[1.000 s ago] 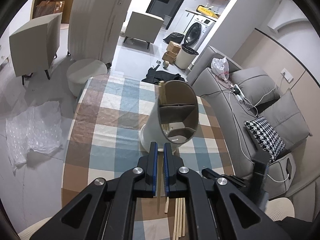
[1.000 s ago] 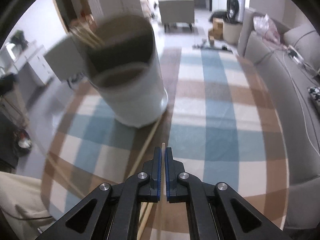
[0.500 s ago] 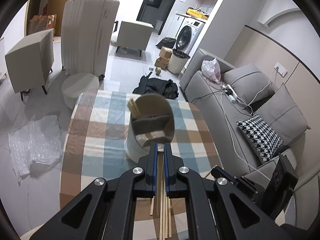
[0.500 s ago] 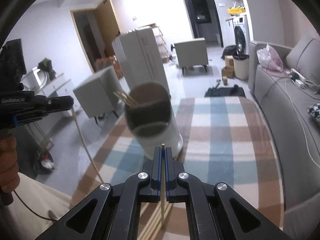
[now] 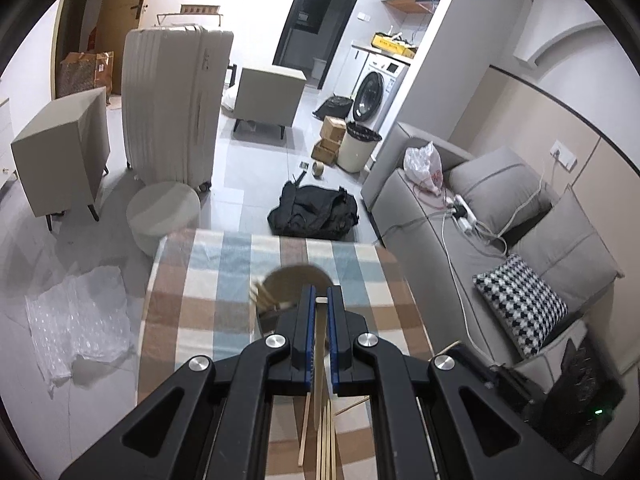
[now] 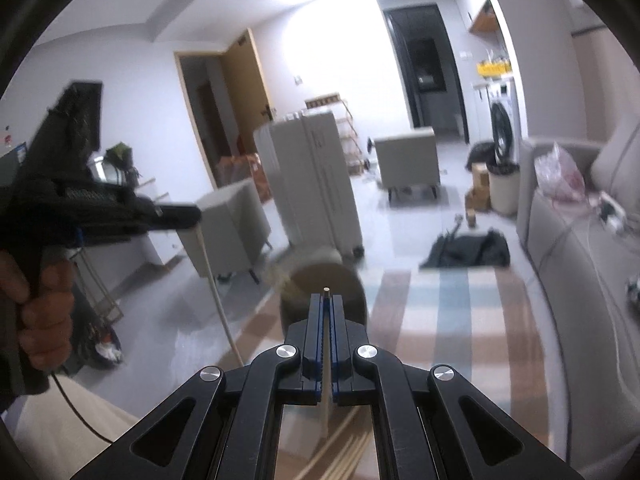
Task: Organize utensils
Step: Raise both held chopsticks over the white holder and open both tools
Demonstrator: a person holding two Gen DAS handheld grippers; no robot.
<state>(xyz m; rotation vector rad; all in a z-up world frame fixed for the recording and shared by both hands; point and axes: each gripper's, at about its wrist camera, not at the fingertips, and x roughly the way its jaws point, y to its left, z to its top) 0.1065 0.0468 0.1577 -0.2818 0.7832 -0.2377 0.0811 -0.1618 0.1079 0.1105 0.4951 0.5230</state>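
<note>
My left gripper (image 5: 319, 294) is shut on a pale wooden chopstick (image 5: 319, 344) that hangs down between its fingers, above the checked table (image 5: 192, 304). Just beyond its tips stands the white utensil holder (image 5: 294, 280), seen from above, with a few chopsticks (image 5: 262, 294) in it. Several loose chopsticks (image 5: 326, 444) lie on the cloth below. My right gripper (image 6: 327, 300) is shut on another chopstick (image 6: 326, 364), held high with the holder (image 6: 340, 280) behind its tips. In the right wrist view the left gripper (image 6: 188, 216) shows at the left with its chopstick (image 6: 214, 280) dangling.
A grey sofa (image 5: 460, 240) with cushions runs along the table's right side. On the floor beyond the table lie a black bag (image 5: 314, 210), a round stool (image 5: 162, 208) and bubble wrap (image 5: 76, 320). A hand (image 6: 44, 312) grips the left tool.
Both grippers have risen from the table, each carrying a chopstick. The holder now looks smaller and lower in both views. The right gripper has tipped up toward level.
</note>
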